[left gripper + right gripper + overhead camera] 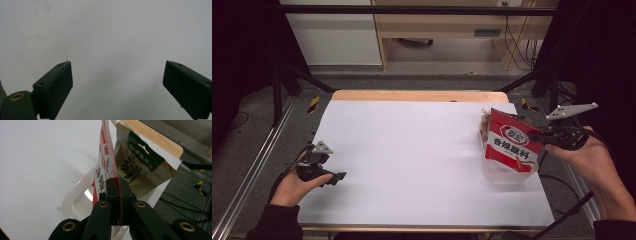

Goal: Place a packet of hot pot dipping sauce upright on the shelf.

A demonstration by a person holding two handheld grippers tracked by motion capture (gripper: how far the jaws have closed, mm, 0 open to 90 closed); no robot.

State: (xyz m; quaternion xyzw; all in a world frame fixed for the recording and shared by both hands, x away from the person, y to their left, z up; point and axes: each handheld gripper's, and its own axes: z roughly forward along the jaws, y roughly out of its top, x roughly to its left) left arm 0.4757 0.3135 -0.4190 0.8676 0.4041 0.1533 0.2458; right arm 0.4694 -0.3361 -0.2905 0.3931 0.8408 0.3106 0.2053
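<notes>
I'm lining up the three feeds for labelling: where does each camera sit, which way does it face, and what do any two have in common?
High view: above the person's side, looking forward and down on the white table; both hands, left gripper, right gripper.
Left gripper view: rides the left gripper, facing bare tabletop; jaws apart.
Right gripper view: rides the right gripper, jaws clamping the red packet over a clear tray.
Shared: high and right views both show red packet and tray.

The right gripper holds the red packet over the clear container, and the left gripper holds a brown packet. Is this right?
Not quite. The left gripper holds nothing: the left gripper view shows its jaws open over the white table. The right gripper does hold the red packet over the clear container.
</notes>
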